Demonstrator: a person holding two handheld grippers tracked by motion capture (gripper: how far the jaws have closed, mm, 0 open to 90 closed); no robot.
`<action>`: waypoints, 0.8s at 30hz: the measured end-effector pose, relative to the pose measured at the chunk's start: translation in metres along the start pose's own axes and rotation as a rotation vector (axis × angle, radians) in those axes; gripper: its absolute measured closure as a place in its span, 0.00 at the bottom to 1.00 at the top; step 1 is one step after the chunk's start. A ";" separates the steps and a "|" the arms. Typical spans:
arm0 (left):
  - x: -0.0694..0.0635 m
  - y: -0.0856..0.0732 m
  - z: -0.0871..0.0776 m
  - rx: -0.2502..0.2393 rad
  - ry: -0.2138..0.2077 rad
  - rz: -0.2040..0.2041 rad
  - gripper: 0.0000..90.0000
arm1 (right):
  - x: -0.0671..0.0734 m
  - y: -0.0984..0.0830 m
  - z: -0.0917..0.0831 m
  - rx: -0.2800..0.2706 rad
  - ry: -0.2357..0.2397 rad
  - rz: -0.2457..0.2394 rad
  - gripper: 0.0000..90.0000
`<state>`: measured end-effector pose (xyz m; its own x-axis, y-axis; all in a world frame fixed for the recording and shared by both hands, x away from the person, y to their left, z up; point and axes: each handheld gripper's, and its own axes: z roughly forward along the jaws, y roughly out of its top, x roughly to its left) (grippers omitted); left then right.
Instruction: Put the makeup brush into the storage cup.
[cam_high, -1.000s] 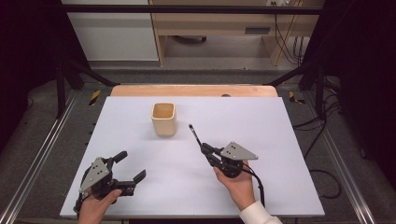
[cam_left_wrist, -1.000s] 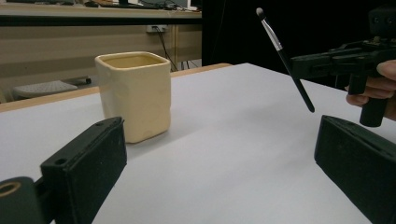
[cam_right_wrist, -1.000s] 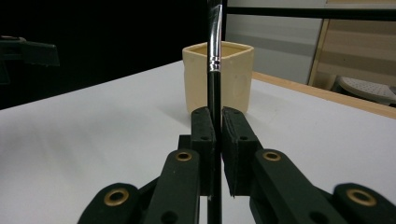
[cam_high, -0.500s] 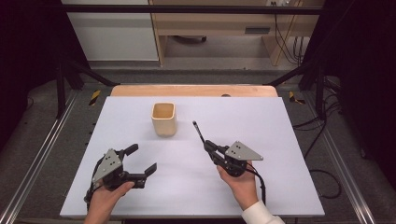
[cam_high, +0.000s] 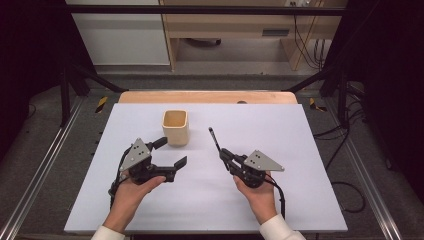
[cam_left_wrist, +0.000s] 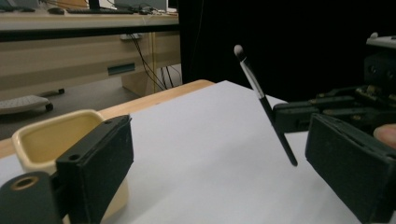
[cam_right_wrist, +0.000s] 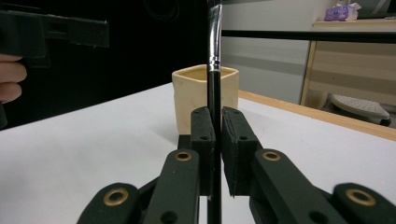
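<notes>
A cream square cup (cam_high: 175, 127) stands on the white table top (cam_high: 310, 135), left of middle. My left gripper (cam_high: 172, 152) hovers just in front of the cup, open; its jaws have just been closing a little with nothing between them. In the left gripper view the cup (cam_left_wrist: 44, 140) sits behind the left jaw of that gripper (cam_left_wrist: 219, 154). My right gripper (cam_high: 224, 153) is shut on a thin black brush (cam_high: 215, 139) that slants up and away, bristles on top. The right gripper view shows that gripper (cam_right_wrist: 217, 126), the brush (cam_right_wrist: 214, 60) and the cup (cam_right_wrist: 187, 93) behind them.
A wooden strip (cam_high: 207, 96) runs along the table's far edge. Metal rails (cam_high: 45, 165) flank both sides. Beyond the table stand a wooden desk (cam_high: 235, 25) and hanging cables (cam_high: 305, 40). White surface lies bare to the right of the brush.
My left gripper has risen and travelled forward and to the right, up to the cup. The right gripper and its brush have hardly moved.
</notes>
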<state>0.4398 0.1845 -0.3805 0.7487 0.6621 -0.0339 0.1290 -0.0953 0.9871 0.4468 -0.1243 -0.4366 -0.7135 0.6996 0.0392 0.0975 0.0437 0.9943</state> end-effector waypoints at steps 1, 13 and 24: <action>-0.001 0.003 0.001 -0.004 -0.005 0.000 0.10 | 0.000 0.000 0.000 -0.001 0.000 0.001 0.93; -0.014 0.011 0.022 0.028 -0.040 0.021 0.06 | 0.002 0.000 0.001 -0.016 0.010 0.007 0.93; -0.025 0.012 0.039 0.031 -0.049 0.023 0.10 | 0.005 0.000 0.003 -0.022 0.028 0.007 0.93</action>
<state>0.4484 0.1376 -0.3737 0.7826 0.6223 -0.0195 0.1305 -0.1333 0.9824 0.4449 -0.1190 -0.4366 -0.7319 0.6797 0.0484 0.0873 0.0231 0.9959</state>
